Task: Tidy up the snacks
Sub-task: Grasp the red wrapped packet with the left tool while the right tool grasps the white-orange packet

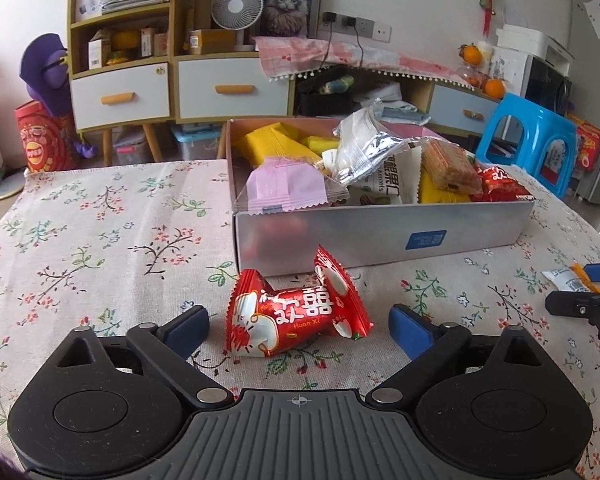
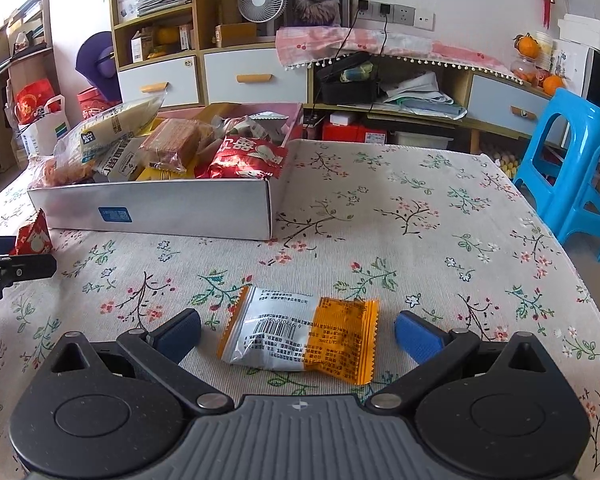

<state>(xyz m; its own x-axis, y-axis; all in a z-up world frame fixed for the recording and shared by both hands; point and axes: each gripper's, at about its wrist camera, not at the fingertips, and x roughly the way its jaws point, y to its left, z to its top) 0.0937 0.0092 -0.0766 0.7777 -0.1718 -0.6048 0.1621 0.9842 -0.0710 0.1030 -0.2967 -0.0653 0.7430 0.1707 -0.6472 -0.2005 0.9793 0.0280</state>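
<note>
1. We hold the left gripper (image 1: pixel 298 326) open around the red candy (image 1: pixel 296 312), lower centre, below the box (image 1: pixel 380 232).
2. The right gripper (image 2: pixel 298 334) gapes astride the orange packet (image 2: pixel 300 334), lower centre.
3. Next, we judge: pinch both, then lift them into the box.

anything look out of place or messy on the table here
Two snacks lie loose on the tablecloth outside the box: a red packet between the open left tongs, and an orange and silver packet between the open right tongs. The box looks overfilled, with wrappers poking above its rim.
</note>
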